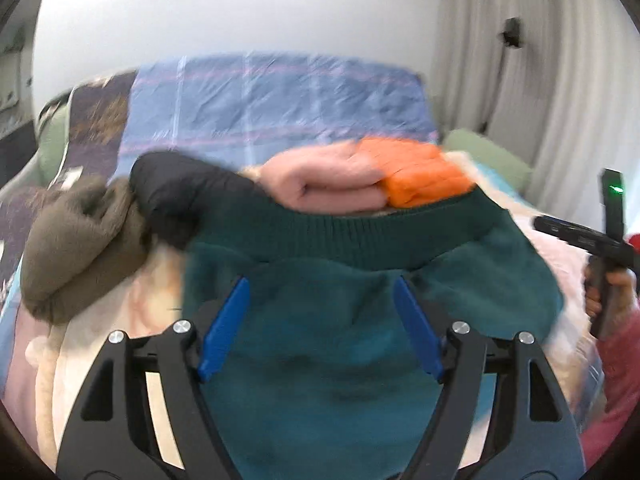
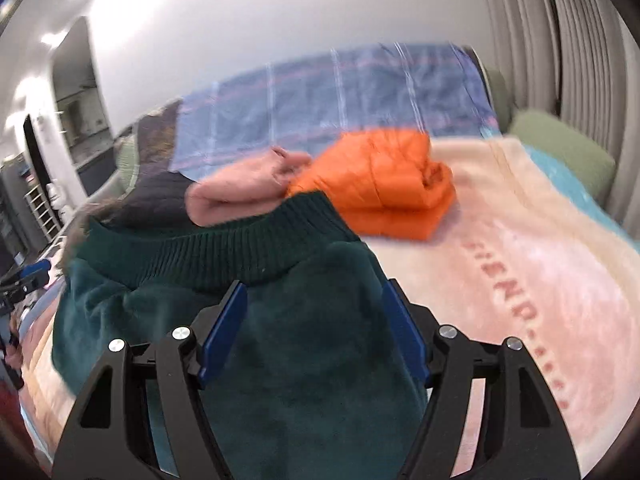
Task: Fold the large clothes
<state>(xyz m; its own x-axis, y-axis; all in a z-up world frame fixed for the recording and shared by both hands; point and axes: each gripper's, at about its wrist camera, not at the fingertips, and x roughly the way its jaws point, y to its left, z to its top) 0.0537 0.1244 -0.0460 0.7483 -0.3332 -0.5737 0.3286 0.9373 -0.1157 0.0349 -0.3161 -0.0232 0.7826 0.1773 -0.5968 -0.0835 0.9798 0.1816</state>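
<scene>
A dark green fleece garment (image 1: 320, 340) with a ribbed knit hem (image 1: 340, 232) lies on the bed in front of both grippers; it also shows in the right wrist view (image 2: 300, 352). My left gripper (image 1: 322, 292) is open, its blue fingers (image 1: 228, 320) spread over the green fabric. My right gripper (image 2: 314, 296) is open too, its fingers (image 2: 224, 324) on either side of the fleece. The frames are blurred, so I cannot tell whether the fingertips touch the cloth. The right gripper's body (image 1: 600, 240) shows at the right edge of the left wrist view.
Behind the green garment lie a folded pink garment (image 1: 332, 184) and a folded orange puffer (image 2: 384, 184). A brown fuzzy garment (image 1: 80, 248) and a black one (image 1: 180, 192) lie at the left. A pink blanket (image 2: 520, 264) covers the bed; a blue plaid sheet (image 1: 272, 100) lies beyond. Curtains (image 2: 580, 60) hang at the right.
</scene>
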